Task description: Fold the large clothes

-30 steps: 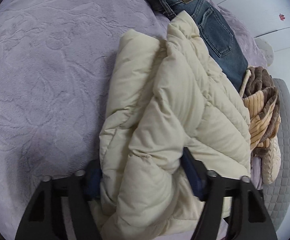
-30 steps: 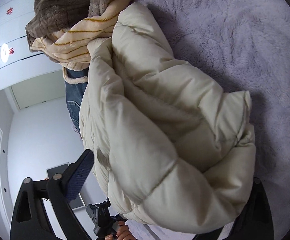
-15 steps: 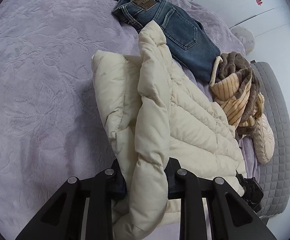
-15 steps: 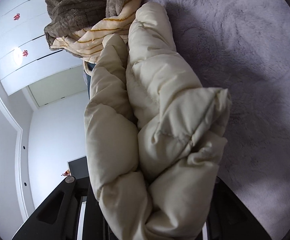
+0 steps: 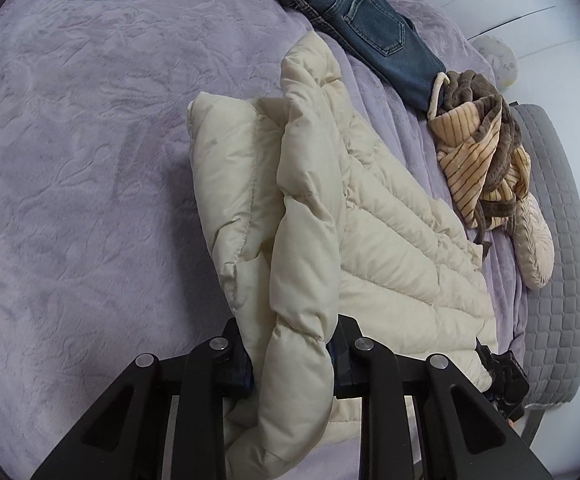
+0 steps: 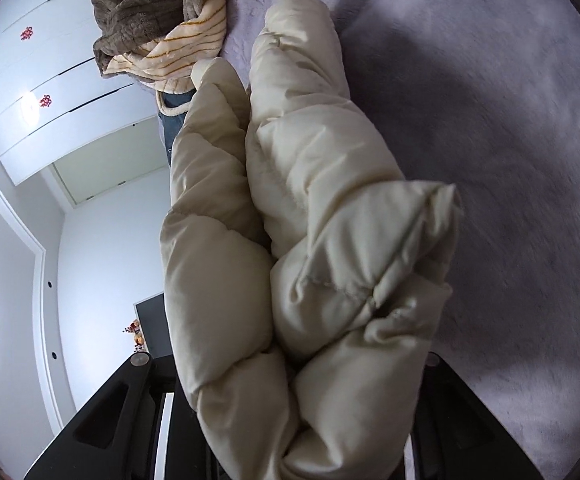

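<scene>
Cream puffer jacket (image 5: 374, 240) stretches lengthwise away from both grippers across the bed (image 5: 89, 160); left gripper (image 5: 290, 354) and right gripper (image 6: 290, 420) jaws, just closed, each pinch its near edge.

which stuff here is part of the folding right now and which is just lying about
In the job: cream puffer jacket, left gripper, right gripper, both clamped on it.
Lying about: jeans, striped brown blanket, purple bedspread.

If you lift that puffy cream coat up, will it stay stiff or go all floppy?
Probably floppy: the puffy cream coat already sags in folds where the left claw pinches it. It looks light for its size, being puffed and quilted. Its smooth shell may slip, though the right claw grips a thick bunch.
</scene>
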A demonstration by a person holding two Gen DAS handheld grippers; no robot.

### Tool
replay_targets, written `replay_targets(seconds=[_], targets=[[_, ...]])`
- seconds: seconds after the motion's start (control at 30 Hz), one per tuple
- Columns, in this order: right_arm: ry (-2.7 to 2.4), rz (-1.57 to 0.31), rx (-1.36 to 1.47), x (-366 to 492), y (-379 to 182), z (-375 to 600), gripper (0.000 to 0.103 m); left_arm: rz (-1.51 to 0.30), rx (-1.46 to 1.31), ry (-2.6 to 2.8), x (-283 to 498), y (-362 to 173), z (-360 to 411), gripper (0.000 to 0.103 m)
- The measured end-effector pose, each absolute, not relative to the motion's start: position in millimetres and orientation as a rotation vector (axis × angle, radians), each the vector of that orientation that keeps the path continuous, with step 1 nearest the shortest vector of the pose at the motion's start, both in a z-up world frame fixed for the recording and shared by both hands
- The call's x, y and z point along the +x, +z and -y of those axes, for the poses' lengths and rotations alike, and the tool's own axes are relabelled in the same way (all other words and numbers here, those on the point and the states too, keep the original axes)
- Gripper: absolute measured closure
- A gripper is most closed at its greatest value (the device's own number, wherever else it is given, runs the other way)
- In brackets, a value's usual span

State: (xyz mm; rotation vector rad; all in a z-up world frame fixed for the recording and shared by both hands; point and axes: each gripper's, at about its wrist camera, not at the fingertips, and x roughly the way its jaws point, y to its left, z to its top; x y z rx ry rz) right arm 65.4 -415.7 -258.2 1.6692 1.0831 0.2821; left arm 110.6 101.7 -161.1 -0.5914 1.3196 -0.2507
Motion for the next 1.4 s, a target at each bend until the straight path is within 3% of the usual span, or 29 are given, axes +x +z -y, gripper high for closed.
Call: replay_targets(seconds=[0.4,0.47,0.53,0.7,0.93,1.1,1.13,1.2,1.4], targets=[[0.155,-1.086,1.609,24.7,-257.9,390.2,0.075,-1.384,-0.481,-0.261,66.0,-182.3,-116.1,0.075],[0.130,-1.098,1.591,24.7,-259.0,387.1,0.075,-1.386,-0.463,-0.237,65.1,-183.3,-116.4,0.068],[0.109,-1.109,1.569,25.9,-259.2,386.9,0.073,-1.388,-0.433,-0.196,65.7,-182.9,-116.4,0.049],[0.054,-1.148,1.511,41.2,-252.0,385.9,0.060,-1.400,-0.403,-0.125,63.5,-184.3,-125.5,0.026],[-0.017,-1.223,1.430,39.5,-245.9,386.1,0.043,-1.395,-0.315,-0.094,59.3,-174.6,-127.7,0.025],[-0.056,-1.313,1.209,24.3,-219.5,383.9,0.032,-1.389,-0.242,-0.093,58.3,-167.6,-122.3,0.025],[-0.058,-1.323,1.167,24.6,-213.7,382.3,0.032,-1.382,-0.235,-0.092,57.5,-166.3,-121.4,0.020],[-0.062,-1.335,1.111,25.0,-203.7,378.8,0.032,-1.366,-0.218,-0.076,56.1,-163.7,-121.8,0.000],[-0.059,-1.359,1.041,19.9,-186.4,363.8,0.032,-1.347,-0.203,-0.079,56.4,-161.1,-128.4,0.000]])
